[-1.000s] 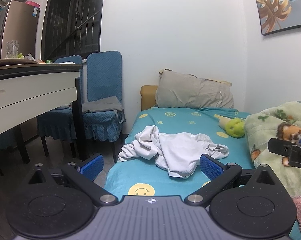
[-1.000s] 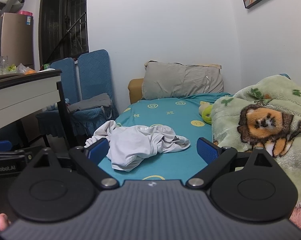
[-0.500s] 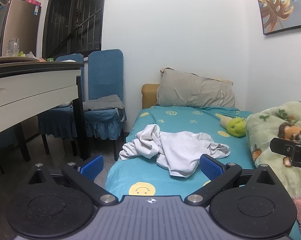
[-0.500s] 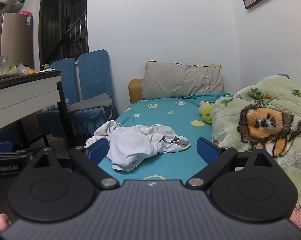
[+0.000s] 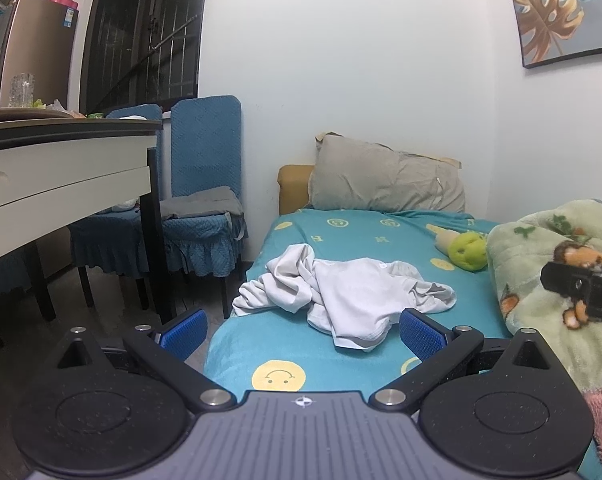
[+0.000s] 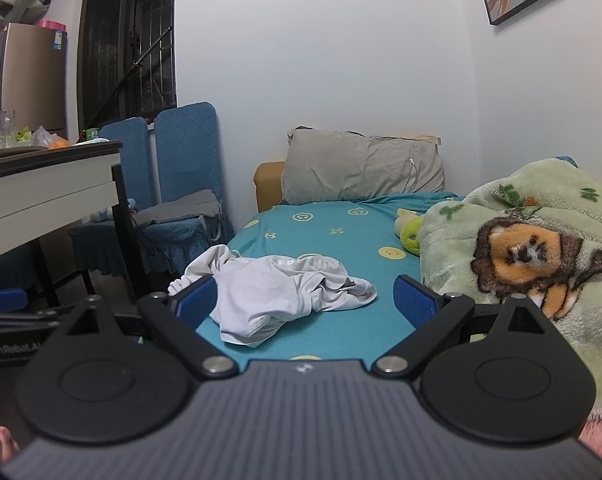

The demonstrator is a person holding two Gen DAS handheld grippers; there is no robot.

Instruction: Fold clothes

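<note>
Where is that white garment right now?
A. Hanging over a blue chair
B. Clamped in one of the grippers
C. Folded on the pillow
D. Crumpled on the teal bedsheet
D: the white garment lies in a crumpled heap on the teal sheet, ahead of both open grippers, left and right, untouched by either.

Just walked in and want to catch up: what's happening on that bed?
A person holds two grippers facing the bed, both open and empty. The left gripper and right gripper are aimed at a crumpled white garment lying in a heap on the teal sheet, untouched. Folding has not begun. A green blanket is bunched to the right.
</note>
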